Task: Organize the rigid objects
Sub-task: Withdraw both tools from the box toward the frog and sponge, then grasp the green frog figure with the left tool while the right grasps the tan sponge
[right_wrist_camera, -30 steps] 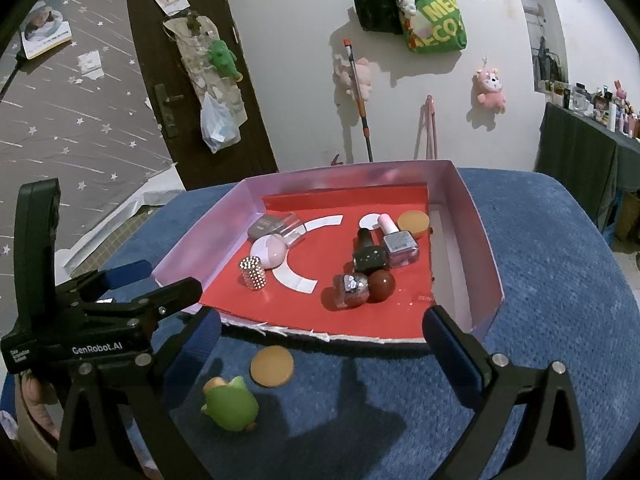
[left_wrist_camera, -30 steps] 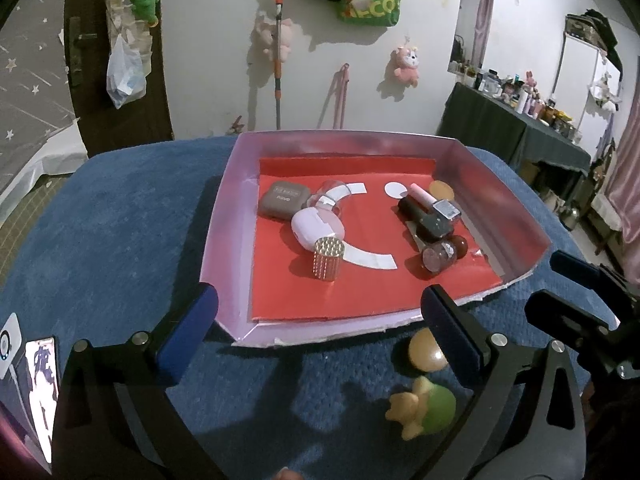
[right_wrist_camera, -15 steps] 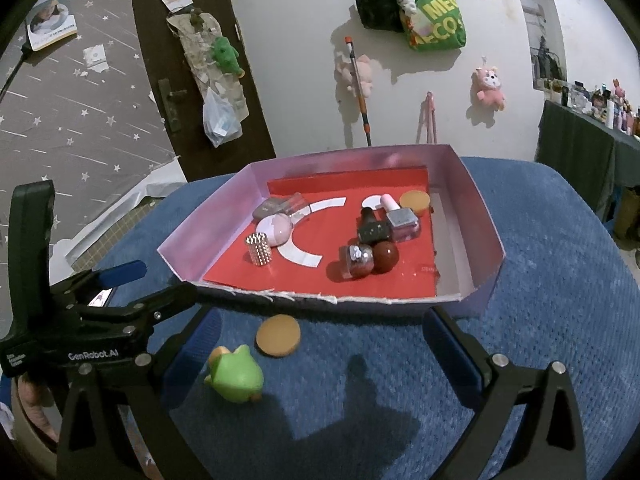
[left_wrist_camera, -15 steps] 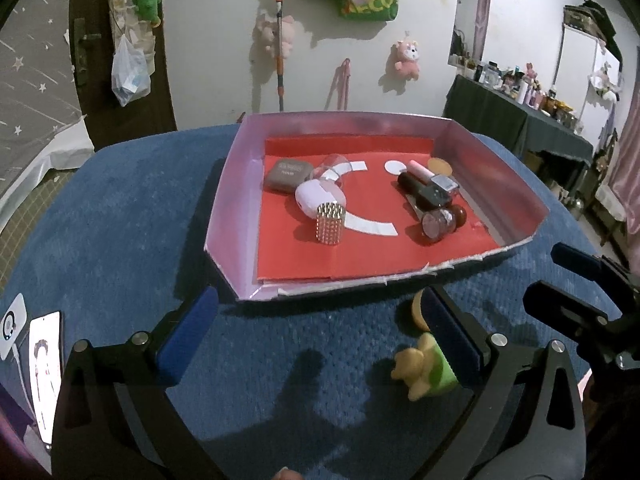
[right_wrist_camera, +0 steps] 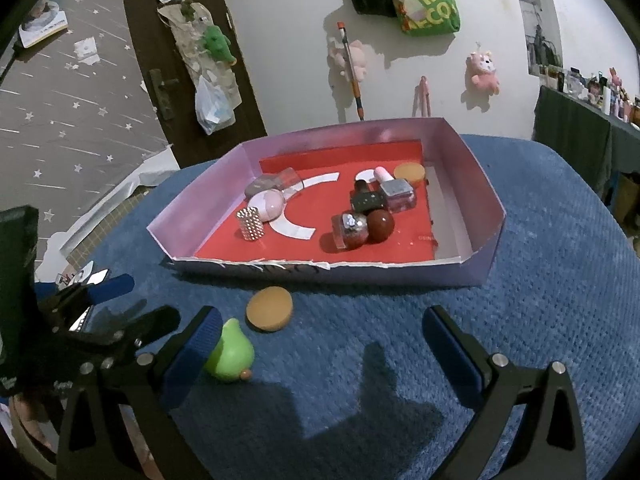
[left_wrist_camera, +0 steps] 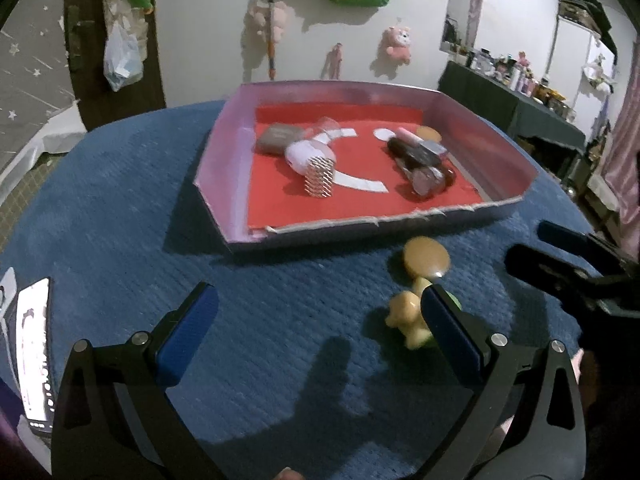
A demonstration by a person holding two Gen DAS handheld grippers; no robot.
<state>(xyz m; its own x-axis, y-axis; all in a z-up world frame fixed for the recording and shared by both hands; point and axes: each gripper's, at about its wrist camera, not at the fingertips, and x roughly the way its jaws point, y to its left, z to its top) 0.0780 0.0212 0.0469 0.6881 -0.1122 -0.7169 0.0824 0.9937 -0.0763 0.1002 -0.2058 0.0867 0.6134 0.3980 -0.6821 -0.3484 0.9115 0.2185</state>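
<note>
A pink tray (left_wrist_camera: pixel 224 128) (right_wrist_camera: pixel 486 196) with a red floor stands on the blue cloth and holds small items: a silver bead cylinder (left_wrist_camera: pixel 319 178) (right_wrist_camera: pixel 250 224), a pink oval case (right_wrist_camera: pixel 267 204), nail polish bottles (left_wrist_camera: pixel 420 156) (right_wrist_camera: pixel 396 194) and a tan disc (right_wrist_camera: pixel 409 172). In front of the tray lie a tan round disc (left_wrist_camera: pixel 426 258) (right_wrist_camera: pixel 269 309) and a green and yellow toy figure (left_wrist_camera: pixel 406 314) (right_wrist_camera: pixel 231 354). My left gripper (left_wrist_camera: pixel 316 320) is open, its right finger just beside the toy. My right gripper (right_wrist_camera: pixel 322 340) is open, its left finger next to the toy.
A phone (left_wrist_camera: pixel 34 356) lies at the cloth's left edge. The right gripper's body (left_wrist_camera: pixel 576 268) shows at the right of the left wrist view; the left gripper (right_wrist_camera: pixel 92 320) shows at the left of the right wrist view. A dark dresser (left_wrist_camera: pixel 516 100) stands at the far right.
Both grippers have pulled back and lower from the tray. The tray now sits farther away, and the disc and toy lie closer between the fingertips.
</note>
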